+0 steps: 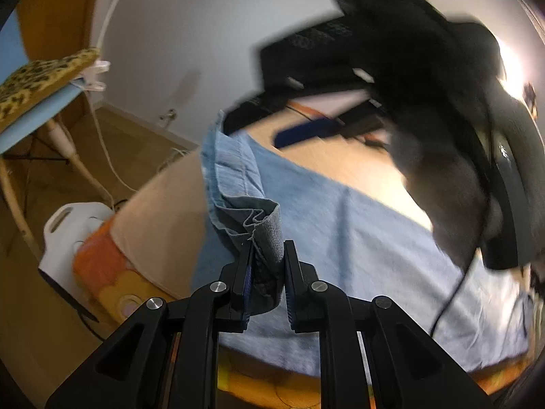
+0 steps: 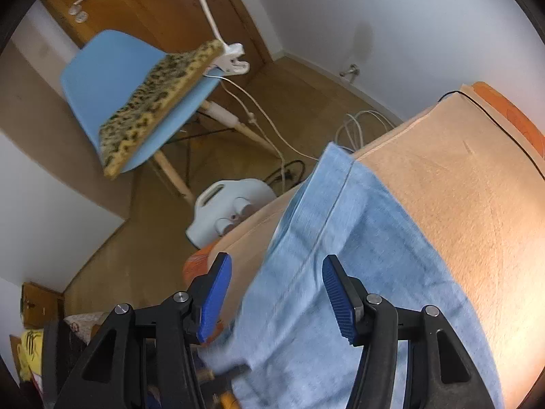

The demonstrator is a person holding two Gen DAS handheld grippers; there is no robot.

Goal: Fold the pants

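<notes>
Light-blue pants (image 2: 357, 272), leopard-spotted cushion (image 2: 153, 102)

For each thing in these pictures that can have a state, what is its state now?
left gripper: shut on a bunched edge of the jeans.
right gripper: open, holding nothing.
jeans: spread over the beige surface, one edge lifted.
blue chair: upright, leopard-print cushion on its seat.

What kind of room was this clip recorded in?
Probably a room in a home: wood floor, a wooden door, a blue chair with a leopard-print cushion, and jeans spread on a peach-covered surface.
</notes>
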